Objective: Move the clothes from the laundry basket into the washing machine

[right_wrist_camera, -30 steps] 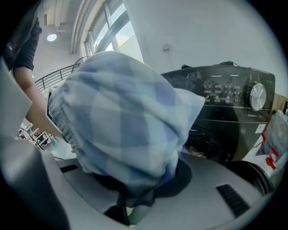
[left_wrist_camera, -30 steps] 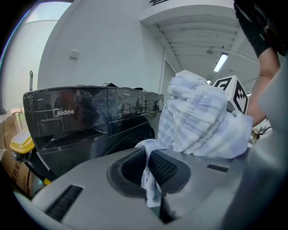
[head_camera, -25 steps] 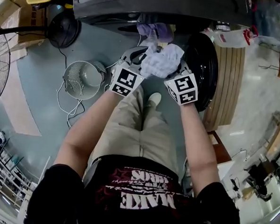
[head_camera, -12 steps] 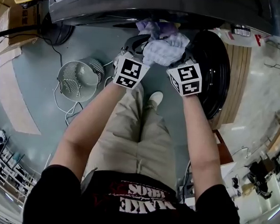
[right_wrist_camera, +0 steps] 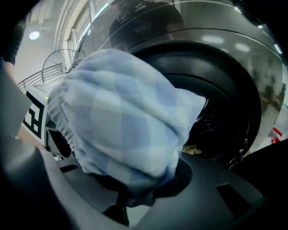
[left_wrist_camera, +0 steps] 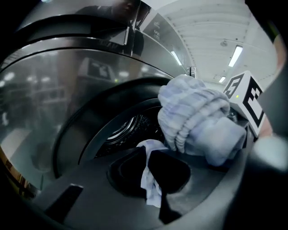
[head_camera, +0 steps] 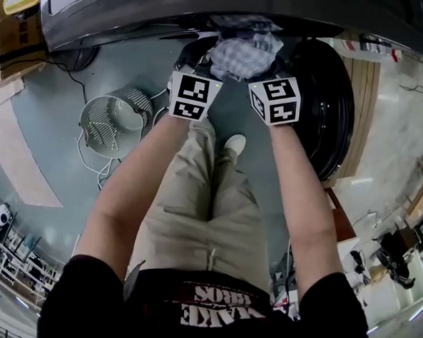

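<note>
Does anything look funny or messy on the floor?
Yes: a small fan seems to lie face-up on the floor, left of the person's leg, with its white cord trailing in loose loops.

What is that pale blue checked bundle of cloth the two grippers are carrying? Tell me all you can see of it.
The pale blue checked cloth bundle looks like soft, thin fabric crumpled into a rounded lump, with a gathered elastic hem along one edge. The left gripper pinches a thin fold of it; the right gripper clamps a thicker wad. It hangs just before the washing machine's dark round opening.
</note>
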`<state>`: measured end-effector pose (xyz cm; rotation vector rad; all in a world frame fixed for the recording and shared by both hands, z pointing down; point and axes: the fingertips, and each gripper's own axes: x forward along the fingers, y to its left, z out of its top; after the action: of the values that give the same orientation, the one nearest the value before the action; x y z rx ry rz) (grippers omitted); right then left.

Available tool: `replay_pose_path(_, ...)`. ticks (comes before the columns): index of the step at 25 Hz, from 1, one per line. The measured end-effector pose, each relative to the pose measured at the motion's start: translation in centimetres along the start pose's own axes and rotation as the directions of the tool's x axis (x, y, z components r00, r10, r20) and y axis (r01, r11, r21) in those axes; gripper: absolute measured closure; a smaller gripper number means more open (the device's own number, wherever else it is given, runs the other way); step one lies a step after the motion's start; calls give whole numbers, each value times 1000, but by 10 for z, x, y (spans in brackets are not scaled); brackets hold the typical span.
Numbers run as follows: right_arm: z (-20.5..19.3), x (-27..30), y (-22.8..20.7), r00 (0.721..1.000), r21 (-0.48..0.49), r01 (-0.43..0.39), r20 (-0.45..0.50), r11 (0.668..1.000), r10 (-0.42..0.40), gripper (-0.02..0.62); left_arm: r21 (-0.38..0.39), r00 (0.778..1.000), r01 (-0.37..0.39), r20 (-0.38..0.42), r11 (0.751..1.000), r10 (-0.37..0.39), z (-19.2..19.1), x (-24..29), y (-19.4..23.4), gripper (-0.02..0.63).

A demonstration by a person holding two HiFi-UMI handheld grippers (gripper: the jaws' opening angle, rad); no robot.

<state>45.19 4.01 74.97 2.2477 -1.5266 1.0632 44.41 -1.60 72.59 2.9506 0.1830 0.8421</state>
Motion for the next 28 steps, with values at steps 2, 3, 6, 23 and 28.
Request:
replay_pose_path(2,1,9,-12,999,4,32,2,999,-32,467,15,1000,-11,2,1000,11,0,8,4,595)
replay_pose_path(3,1,14,-18,999,8,46,1,999,-46,466,19,1000,-14,1,1000,14,0,11,6,595)
replay_pose_path(6,2,29,-34,997,22,76,-8,997,-76,464,9,1000,-22,-13,1000,23,-3,18,13,595)
replay_pose_path(23,13,71,-112,978,377,151,78,914,-194,192,9,996,-59,-63,998,60,-21,11,40,565)
replay_pose_path(28,20,54,-98,978,256,149,102,955,-180,192,-5,997,-49,-62,999,48,-24,4,32,565)
